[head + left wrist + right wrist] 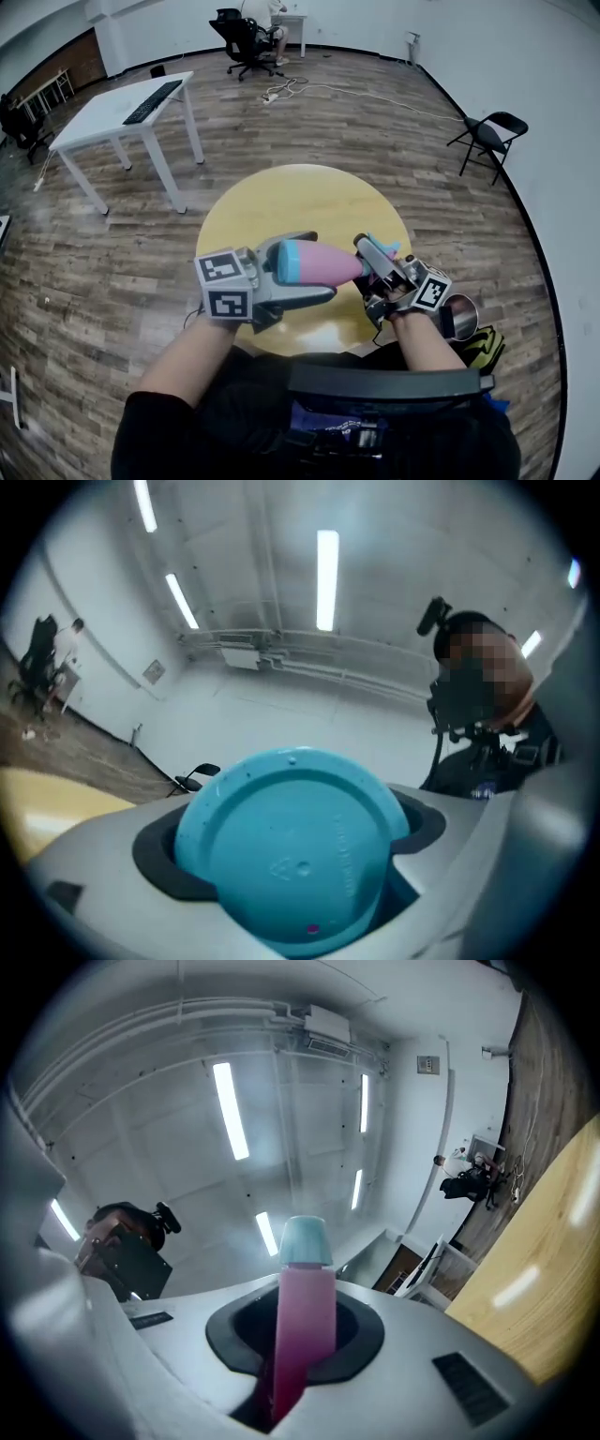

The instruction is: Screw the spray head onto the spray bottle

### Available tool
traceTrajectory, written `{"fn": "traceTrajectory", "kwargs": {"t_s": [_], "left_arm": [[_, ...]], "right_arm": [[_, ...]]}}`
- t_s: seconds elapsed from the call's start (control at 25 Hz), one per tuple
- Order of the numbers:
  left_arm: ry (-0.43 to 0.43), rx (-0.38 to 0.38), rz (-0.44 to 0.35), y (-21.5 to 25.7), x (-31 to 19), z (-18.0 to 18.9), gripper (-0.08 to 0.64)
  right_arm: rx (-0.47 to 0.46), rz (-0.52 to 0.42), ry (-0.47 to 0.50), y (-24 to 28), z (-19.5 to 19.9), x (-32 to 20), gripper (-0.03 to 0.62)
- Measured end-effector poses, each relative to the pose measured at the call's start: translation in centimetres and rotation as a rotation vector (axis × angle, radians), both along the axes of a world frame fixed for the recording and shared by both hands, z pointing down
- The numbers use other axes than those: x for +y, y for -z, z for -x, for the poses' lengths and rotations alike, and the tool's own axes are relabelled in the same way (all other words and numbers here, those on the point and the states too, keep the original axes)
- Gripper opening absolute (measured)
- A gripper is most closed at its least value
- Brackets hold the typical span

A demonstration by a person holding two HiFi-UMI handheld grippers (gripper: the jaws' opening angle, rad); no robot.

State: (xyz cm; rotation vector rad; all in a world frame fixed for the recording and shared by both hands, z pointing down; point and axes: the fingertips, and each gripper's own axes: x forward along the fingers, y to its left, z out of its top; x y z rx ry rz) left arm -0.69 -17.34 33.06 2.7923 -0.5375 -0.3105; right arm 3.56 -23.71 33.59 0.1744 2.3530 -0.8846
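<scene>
My left tongs [321,267] pinched the blue-based pink plastic spray bottle [291,846] over the round yellow bench [281,202]; my right tongs [375,258] clamped the pink, blue-tipped spray head [302,1326].

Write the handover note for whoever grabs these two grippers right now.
Left gripper: shut on the spray bottle, clamped at its blue base. The bottle lies sideways above the round yellow table.
Right gripper: shut on the spray head, held at the bottle's neck.
Done: both parts are off the table and meet end to end.
Left: whether the threads have caught cannot be told. Turn the head until snug, then check it.
</scene>
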Motion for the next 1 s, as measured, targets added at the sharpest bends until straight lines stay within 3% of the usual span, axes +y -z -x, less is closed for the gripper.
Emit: {"fn": "traceTrajectory", "kwargs": {"t_s": [0.08, 0.12, 0.24, 0.28, 0.32, 0.36, 0.4, 0.44, 0.52, 0.64, 0.72, 0.8, 0.88, 0.92, 1.0], "left_arm": [[-0.002, -0.201, -0.174, -0.5, 1.0, -0.7, 0.535], [-0.002, -0.338, -0.296, -1.3, 1.4, -0.9, 0.535], [0.052, -0.855, -0.666, -5.3, 1.6, -0.9, 0.535], [0.076, -0.978, -0.730, -6.4, 1.3, -0.5, 0.537], [0.094, -1.020, -0.747, -6.7, 0.9, -0.1, 0.538], [0.112, -0.972, -0.726, -6.1, 0.8, 0.1, 0.538], [0.143, -0.843, -0.685, -4.7, 0.6, 0.4, 0.535], [0.183, -0.659, -0.617, -2.7, 0.5, 1.0, 0.537], [0.243, -0.300, -0.370, 0.0, -0.1, 3.6, 0.546], [0.152, 0.088, 0.006, 0.6, -1.1, 5.6, 0.546], [0.055, 0.221, 0.159, 0.4, -1.5, 4.0, 0.546], [-0.012, 0.195, 0.183, 0.0, -1.3, 1.7, 0.545], [-0.050, 0.059, 0.086, -0.3, -0.2, 0.4, 0.541], [-0.059, -0.063, -0.011, -0.8, 0.5, -0.1, 0.540], [-0.046, -0.435, -0.329, -2.8, 2.0, -1.0, 0.540]], "right_arm": [[-0.026, 0.035, 0.044, 0.3, 0.0, 0.1, 0.043], [-0.026, 0.056, 0.073, 0.3, 0.3, 0.1, 0.043], [0.028, 0.095, 0.136, -0.9, 0.8, -0.2, 0.043], [0.054, 0.087, 0.134, -1.4, 0.8, -0.3, 0.041], [0.070, 0.081, 0.125, -1.6, 0.8, -0.4, 0.043], [0.062, 0.090, 0.119, -1.5, 0.9, -0.4, 0.041], [0.030, 0.111, 0.113, -1.1, 0.8, -0.4, 0.041], [-0.016, 0.134, 0.098, -0.7, 0.5, -0.5, 0.040], [-0.093, 0.163, 0.043, -0.3, -0.4, -1.1, 0.040], [-0.071, 0.108, -0.031, -0.1, -0.7, -1.2, 0.040], [-0.010, 0.028, -0.046, 0.3, -0.1, -0.5, 0.040], [0.035, -0.038, -0.048, 0.4, 0.4, 0.0, 0.040], [0.041, -0.039, -0.014, 0.4, 0.5, 0.2, 0.041], [0.039, -0.012, 0.022, 0.3, 0.7, 0.3, 0.041], [0.052, 0.061, 0.103, -0.3, 1.0, 0.3, 0.041]]}}
